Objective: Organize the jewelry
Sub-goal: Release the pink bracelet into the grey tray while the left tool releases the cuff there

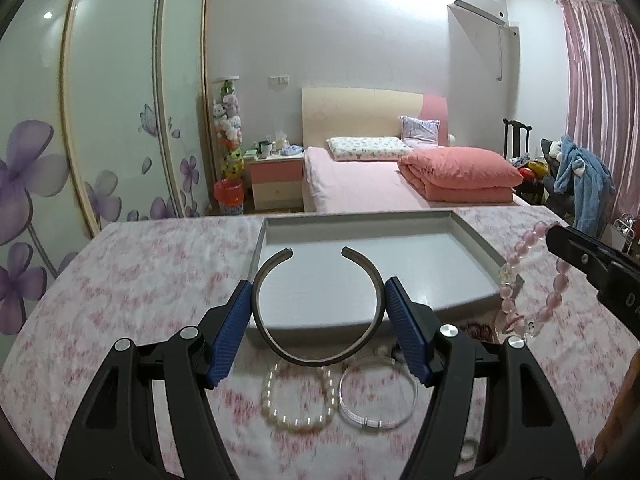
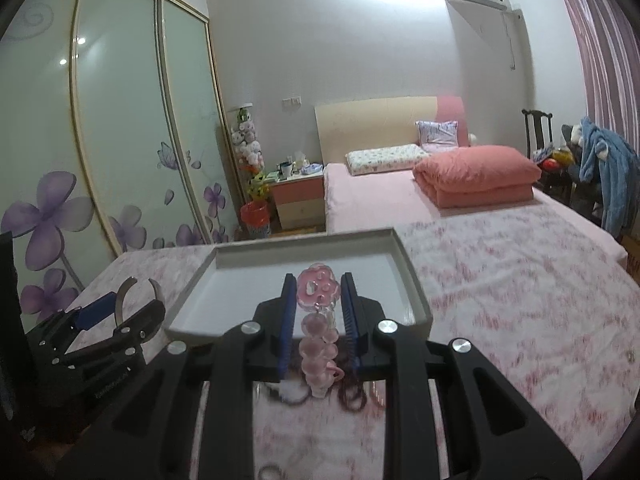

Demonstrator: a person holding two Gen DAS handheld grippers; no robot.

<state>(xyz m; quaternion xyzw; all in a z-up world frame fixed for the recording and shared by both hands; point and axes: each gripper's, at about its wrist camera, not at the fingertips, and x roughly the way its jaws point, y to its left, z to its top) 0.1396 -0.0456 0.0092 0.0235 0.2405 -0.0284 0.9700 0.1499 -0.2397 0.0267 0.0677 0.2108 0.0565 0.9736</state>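
Note:
My left gripper is shut on a dark open cuff bangle and holds it above the near edge of the grey tray. My right gripper is shut on a pink bead bracelet with a flower charm, held over the tray's near side. The bracelet also hangs at the right of the left wrist view. A pearl bracelet and a thin silver bangle lie on the floral cloth below the left gripper.
The table has a pink floral cloth. Dark hair ties lie below the right gripper. Beyond the table stand a bed, a nightstand and a wardrobe with flower doors.

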